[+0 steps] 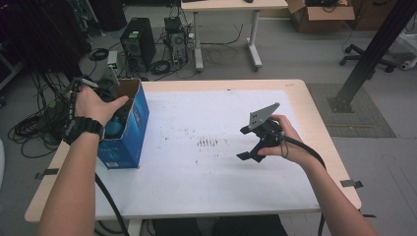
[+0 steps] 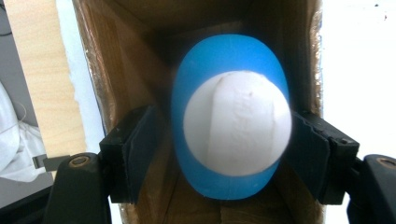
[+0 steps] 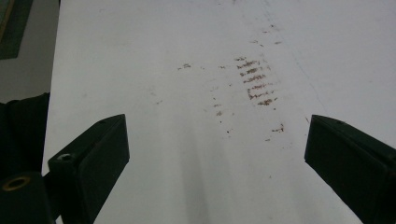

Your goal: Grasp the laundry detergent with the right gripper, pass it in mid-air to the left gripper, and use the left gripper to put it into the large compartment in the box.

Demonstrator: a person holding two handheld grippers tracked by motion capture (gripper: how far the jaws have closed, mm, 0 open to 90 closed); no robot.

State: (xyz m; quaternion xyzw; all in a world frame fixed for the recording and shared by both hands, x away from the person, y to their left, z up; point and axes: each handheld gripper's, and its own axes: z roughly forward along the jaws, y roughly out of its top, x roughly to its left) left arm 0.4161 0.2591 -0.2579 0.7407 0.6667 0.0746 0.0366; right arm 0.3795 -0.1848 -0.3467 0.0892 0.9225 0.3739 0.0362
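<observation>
Left gripper (image 2: 219, 154) was lowered into the box (image 1: 129, 129) at the counter's left edge, fingers released around the blue-white ball (image 2: 232, 123), apparently for drop-off. Right gripper (image 3: 215, 158) was held spread, idle.

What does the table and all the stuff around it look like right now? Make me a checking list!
Surface: white table with brown smudges in the middle.
Job's things: open blue box at the left edge; blue and white egg-shaped thing inside it.
Clutter: nothing seen.
Grippers: left gripper reaches into the box, jaws either side of the egg thing, left pad apart from it; right gripper open above the table, holding nothing.
Cables: black cable trails from the right gripper; tangled cables on the floor.
Surroundings: computer tower, cardboard box, another desk.
</observation>
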